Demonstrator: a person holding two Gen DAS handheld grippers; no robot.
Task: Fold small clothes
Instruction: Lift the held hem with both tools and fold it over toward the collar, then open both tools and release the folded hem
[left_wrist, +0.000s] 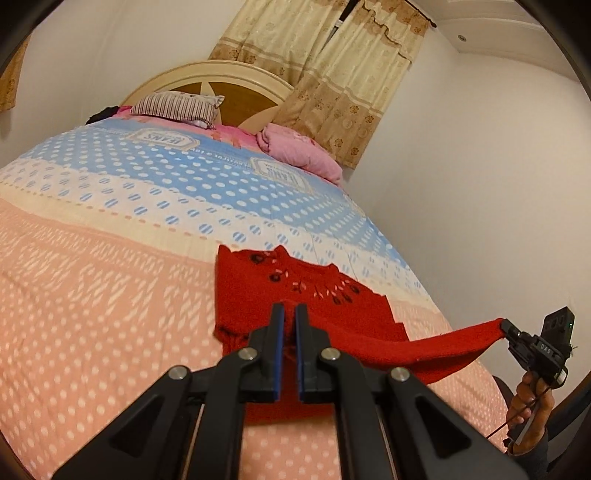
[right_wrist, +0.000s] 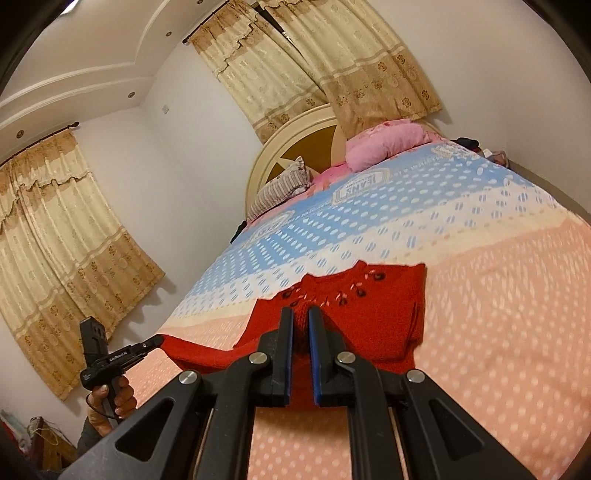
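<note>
A small red knitted sweater (left_wrist: 255, 291) with dark flowers at the neck lies on the bedspread (left_wrist: 103, 295), neck end away from me. My left gripper (left_wrist: 290, 308) is shut on its near hem, with red knit showing between the blue pads. Off to the right, my right gripper (left_wrist: 505, 325) pinches the other end of the hem, which stretches lifted between the two. In the right wrist view the right gripper (right_wrist: 300, 312) is shut on the sweater (right_wrist: 388, 306), and the left gripper (right_wrist: 159, 339) holds the hem at the left, in a person's hand (right_wrist: 118, 398).
The bed carries a peach, white and blue dotted cover (right_wrist: 498, 332). A striped pillow (left_wrist: 177, 109) and a pink quilt (left_wrist: 299, 151) lie by the round headboard (left_wrist: 229, 74). Curtains (right_wrist: 74, 258) hang on the walls. The bed's side edge (left_wrist: 436, 295) runs near a white wall.
</note>
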